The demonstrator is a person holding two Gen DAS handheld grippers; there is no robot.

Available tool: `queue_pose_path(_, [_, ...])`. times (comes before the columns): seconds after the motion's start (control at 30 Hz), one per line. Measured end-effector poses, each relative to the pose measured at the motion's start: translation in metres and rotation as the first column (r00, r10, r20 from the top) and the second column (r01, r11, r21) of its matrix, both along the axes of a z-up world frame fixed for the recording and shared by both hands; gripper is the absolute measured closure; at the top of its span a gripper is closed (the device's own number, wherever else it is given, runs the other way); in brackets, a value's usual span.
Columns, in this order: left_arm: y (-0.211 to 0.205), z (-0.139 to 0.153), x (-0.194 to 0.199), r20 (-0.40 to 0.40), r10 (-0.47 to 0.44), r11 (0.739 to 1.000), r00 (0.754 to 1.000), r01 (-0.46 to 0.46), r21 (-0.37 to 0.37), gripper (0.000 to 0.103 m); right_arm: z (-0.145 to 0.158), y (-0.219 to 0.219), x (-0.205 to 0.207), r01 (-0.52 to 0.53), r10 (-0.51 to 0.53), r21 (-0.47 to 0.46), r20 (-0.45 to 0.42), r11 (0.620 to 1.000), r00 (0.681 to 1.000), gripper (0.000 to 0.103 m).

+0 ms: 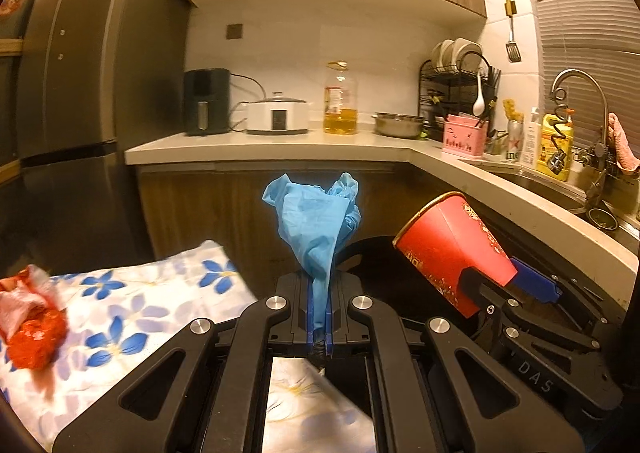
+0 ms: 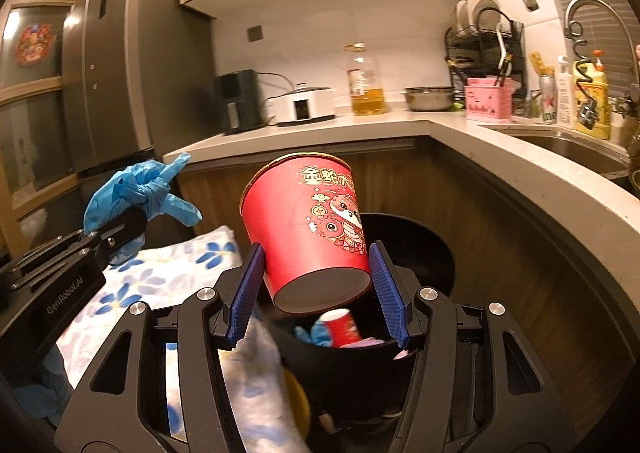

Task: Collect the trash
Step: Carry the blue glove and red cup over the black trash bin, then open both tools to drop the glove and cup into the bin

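My left gripper [image 1: 319,281] is shut on a crumpled blue glove [image 1: 316,221], which sticks up above the fingers. The right wrist view shows that glove [image 2: 136,189] at the left. My right gripper [image 2: 316,253] is shut on a red paper cup [image 2: 304,221] printed with a cartoon, its blue pads [image 2: 244,293] pressing both sides. The cup hangs tilted over a black trash bin [image 2: 424,245]. Inside the bin lie a smaller red cup [image 2: 340,327] and something blue. A red crumpled wrapper [image 1: 32,325] lies on the floral tablecloth [image 1: 140,301].
An L-shaped kitchen counter [image 1: 280,145] runs behind the bin, bearing an oil bottle [image 1: 340,101], a white cooker [image 1: 278,115], a steel bowl [image 1: 400,123] and a dish rack [image 1: 456,81]. A sink with a faucet [image 1: 580,93] is at the right, a grey fridge [image 1: 68,73] at the left.
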State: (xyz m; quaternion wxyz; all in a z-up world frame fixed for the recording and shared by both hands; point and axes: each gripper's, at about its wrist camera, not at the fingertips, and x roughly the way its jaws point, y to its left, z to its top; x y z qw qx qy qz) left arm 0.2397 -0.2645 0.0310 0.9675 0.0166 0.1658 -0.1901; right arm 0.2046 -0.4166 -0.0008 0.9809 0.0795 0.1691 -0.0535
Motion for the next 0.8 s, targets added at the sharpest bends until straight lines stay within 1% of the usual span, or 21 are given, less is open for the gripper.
queue_pose_path(0.13, [-0.015,-0.005,0.013,-0.013,-0.037,0.999,0.999,0.037,-0.01,0.1,-0.002,-0.014,0.008,0.033,-0.033,0.009,-0.002,0.999,0.999,0.049])
queue_pose_path(0.43, [-0.049,-0.022,0.031,-0.036,-0.129,0.992,0.991,0.129,0.01,0.1,-0.011,-0.038,0.022,0.079,-0.078,0.029,-0.02,0.996,0.997,0.049])
queue_pose_path(0.8, [-0.065,-0.035,0.048,-0.075,-0.179,0.983,0.981,0.18,0.014,0.099,-0.018,-0.055,0.036,0.094,-0.093,0.041,-0.034,0.995,0.995,0.048])
